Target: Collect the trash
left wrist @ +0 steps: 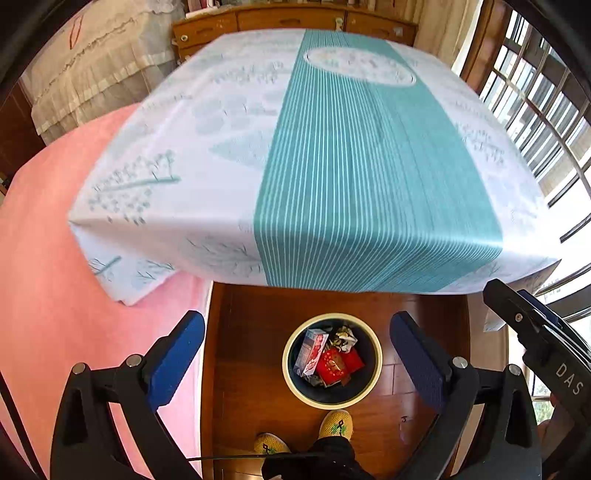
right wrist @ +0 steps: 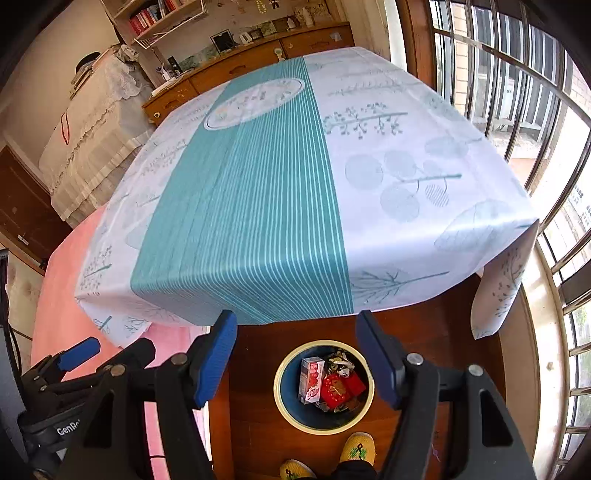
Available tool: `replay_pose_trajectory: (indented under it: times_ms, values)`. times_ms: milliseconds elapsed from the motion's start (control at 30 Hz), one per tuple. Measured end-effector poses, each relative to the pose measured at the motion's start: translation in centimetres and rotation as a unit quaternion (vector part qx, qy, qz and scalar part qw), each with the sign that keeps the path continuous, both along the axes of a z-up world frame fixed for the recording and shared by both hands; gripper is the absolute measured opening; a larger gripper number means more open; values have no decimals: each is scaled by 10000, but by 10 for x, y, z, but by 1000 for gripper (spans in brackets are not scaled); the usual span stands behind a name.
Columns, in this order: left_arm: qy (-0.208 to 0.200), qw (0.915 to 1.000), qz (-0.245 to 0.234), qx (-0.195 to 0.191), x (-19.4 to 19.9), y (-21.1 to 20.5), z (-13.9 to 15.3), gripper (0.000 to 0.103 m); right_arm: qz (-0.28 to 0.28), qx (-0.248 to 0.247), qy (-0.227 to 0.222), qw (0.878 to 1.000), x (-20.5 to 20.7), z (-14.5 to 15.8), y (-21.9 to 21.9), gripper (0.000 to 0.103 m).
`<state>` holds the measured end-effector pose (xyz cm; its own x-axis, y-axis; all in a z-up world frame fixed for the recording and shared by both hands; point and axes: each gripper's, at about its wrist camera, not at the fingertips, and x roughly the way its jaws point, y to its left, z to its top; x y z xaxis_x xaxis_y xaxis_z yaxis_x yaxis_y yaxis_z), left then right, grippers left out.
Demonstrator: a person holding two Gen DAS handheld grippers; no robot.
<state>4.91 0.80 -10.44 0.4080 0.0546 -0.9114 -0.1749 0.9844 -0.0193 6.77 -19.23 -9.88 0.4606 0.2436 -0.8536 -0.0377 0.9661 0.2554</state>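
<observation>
A round bin [left wrist: 295,387] [right wrist: 286,413] with a cream rim and dark inside stands on the wooden floor just before the table's near edge. Inside lie a small white and red carton [left wrist: 312,350] [right wrist: 311,380], red packets [left wrist: 338,363] [right wrist: 338,387] and crumpled wrappers [left wrist: 343,336] [right wrist: 340,360]. My left gripper [left wrist: 297,347] hangs open high above the bin, nothing between its blue pads. My right gripper [right wrist: 297,354] is open too, over the bin's far rim, and empty. The right gripper's body [left wrist: 543,339] shows at the left wrist view's right edge, and the left gripper's body [right wrist: 74,362] at the right wrist view's lower left.
A table with a white and teal striped cloth [left wrist: 332,166] [right wrist: 277,192] fills the view ahead. A pink bedspread [left wrist: 44,295] [right wrist: 62,295] lies left. A person's yellow slippers [left wrist: 336,424] [right wrist: 356,448] stand beside the bin. Barred windows [right wrist: 517,92] run right; wooden drawers [left wrist: 288,22] stand behind.
</observation>
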Motion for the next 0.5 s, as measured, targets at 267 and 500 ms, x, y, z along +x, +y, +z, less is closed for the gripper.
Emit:
replay_pose_trajectory:
  times_ms: [267,500]
  values:
    - [-247,9994,220,-56,-6,5,70,99,106,-125,-130,9998,2,64,3,67]
    - [-375,9991,214,29,-15,0,99,99,301,-162,-317,9989,-2,103,11,67]
